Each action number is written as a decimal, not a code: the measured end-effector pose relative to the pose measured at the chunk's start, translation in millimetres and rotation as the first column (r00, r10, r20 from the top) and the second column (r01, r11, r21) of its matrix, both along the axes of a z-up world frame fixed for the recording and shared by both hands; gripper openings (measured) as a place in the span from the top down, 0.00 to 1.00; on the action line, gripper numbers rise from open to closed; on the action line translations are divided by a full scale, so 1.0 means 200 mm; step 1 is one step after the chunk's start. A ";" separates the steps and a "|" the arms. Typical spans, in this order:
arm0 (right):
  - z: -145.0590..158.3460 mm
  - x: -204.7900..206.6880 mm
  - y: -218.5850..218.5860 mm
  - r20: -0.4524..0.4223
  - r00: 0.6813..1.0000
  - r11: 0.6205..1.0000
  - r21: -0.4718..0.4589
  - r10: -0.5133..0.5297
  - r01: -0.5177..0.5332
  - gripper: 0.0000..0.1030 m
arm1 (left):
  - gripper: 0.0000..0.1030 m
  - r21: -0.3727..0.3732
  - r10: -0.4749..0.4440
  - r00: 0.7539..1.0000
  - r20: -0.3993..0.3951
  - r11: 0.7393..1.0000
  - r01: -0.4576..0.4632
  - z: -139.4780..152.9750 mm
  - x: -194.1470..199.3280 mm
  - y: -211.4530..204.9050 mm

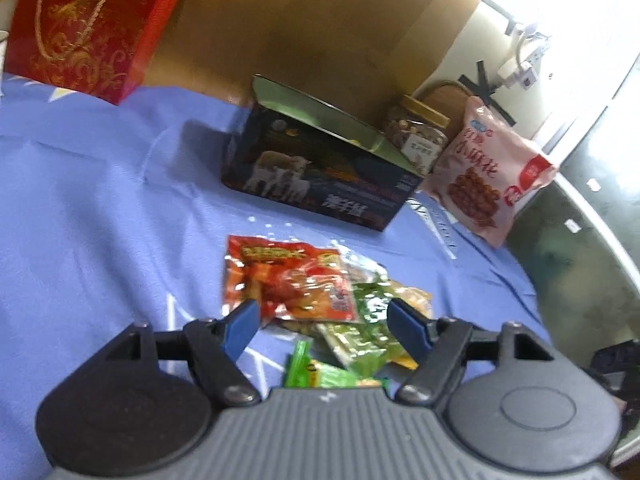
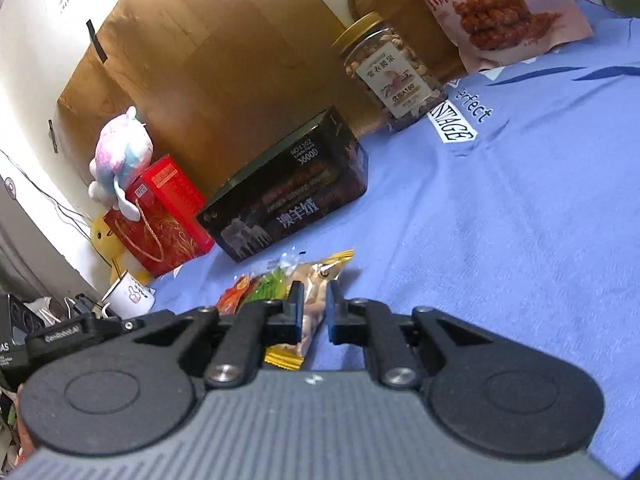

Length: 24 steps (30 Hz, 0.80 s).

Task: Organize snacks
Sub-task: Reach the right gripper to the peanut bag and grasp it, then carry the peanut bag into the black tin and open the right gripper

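Note:
A pile of small snack packets lies on the blue cloth. In the left wrist view a red packet (image 1: 288, 276) lies on top, with green packets (image 1: 360, 336) beneath it. My left gripper (image 1: 324, 320) is open, its jaws spread on either side of the pile, just above it. In the right wrist view my right gripper (image 2: 313, 304) has its jaws nearly closed around a yellow-edged clear packet (image 2: 316, 292); the red packet (image 2: 236, 294) and green packet (image 2: 272, 286) lie to its left. An open dark box (image 1: 320, 172) (image 2: 288, 204) stands behind the pile.
A nut jar (image 1: 420, 136) (image 2: 390, 68) and a pink snack bag (image 1: 488, 176) (image 2: 500, 12) stand near the cardboard wall. A red gift bag (image 1: 88, 24) (image 2: 164, 216), a plush toy (image 2: 120, 160) and a white mug (image 2: 130, 294) sit far left.

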State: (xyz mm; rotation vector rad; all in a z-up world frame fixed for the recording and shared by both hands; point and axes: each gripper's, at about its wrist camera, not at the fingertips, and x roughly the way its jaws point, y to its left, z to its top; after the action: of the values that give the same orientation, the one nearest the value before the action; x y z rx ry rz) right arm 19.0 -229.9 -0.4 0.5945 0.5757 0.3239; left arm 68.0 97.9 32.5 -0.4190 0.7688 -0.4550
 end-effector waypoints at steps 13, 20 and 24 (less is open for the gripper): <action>-0.04 0.10 0.20 -0.005 0.995 0.993 -0.069 0.100 -0.100 0.89 | 0.30 -0.078 -0.099 0.994 -0.039 0.992 0.096 -0.05 0.09 -0.14; 0.01 0.02 -0.03 0.070 0.995 0.997 -0.031 -0.071 0.073 0.89 | 0.30 -0.118 -0.184 0.982 -0.040 0.977 0.179 -0.01 0.17 -0.27; -0.06 0.02 -0.16 0.022 0.999 0.964 0.262 -0.046 0.039 0.89 | 0.27 -0.197 -0.251 0.965 -0.076 0.952 0.233 -0.02 0.21 -0.39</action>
State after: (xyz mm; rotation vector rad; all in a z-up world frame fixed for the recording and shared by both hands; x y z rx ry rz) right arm 23.5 -262.3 -11.4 0.8547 0.4956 0.3700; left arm 110.1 20.8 28.1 -0.5277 0.8832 -0.7450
